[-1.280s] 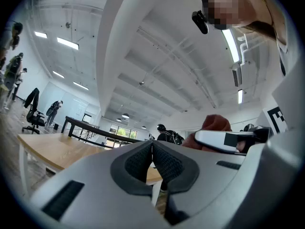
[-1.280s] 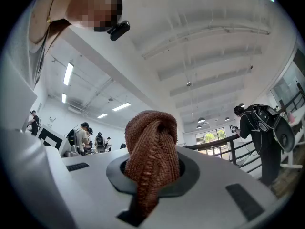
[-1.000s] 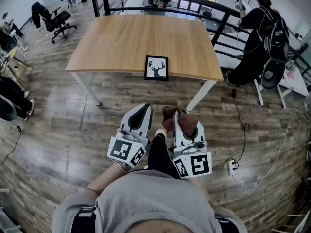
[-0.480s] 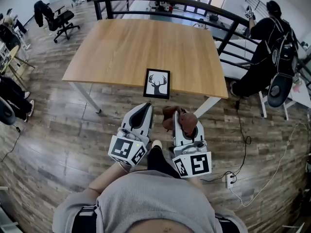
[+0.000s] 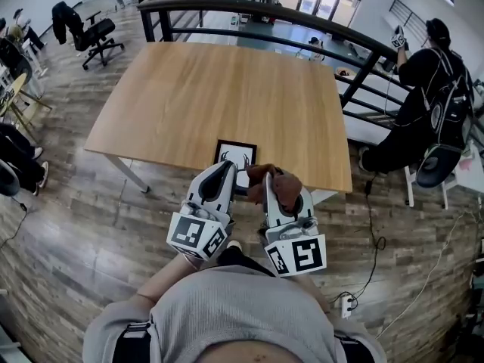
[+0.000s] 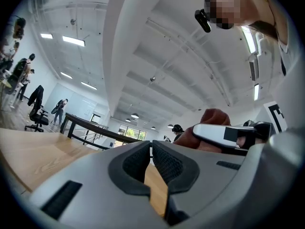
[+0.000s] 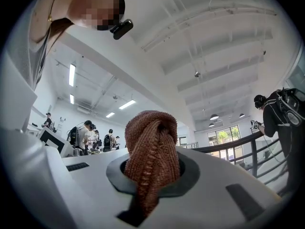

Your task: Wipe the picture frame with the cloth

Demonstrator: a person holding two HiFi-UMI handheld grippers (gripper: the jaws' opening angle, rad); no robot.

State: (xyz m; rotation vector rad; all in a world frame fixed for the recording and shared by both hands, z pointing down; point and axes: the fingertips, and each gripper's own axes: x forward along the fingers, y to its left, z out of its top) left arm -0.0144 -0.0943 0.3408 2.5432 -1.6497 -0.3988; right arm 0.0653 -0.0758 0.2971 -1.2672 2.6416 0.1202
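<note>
Lower centre of the head view: the right gripper is clamped on a brown cloth, and the left gripper is closed and empty. The picture frame lies flat at the tabletop's near edge, just beyond them. Wiping appears not yet begun.

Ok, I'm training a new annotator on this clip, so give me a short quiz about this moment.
1. True or false: the left tongs grip the cloth.
2. Where does the picture frame lie? A) near edge of the table B) floor C) chair.
3. What colour is the cloth?
Key: 1 false, the right tongs grip it; 2 A; 3 reddish brown.
</note>
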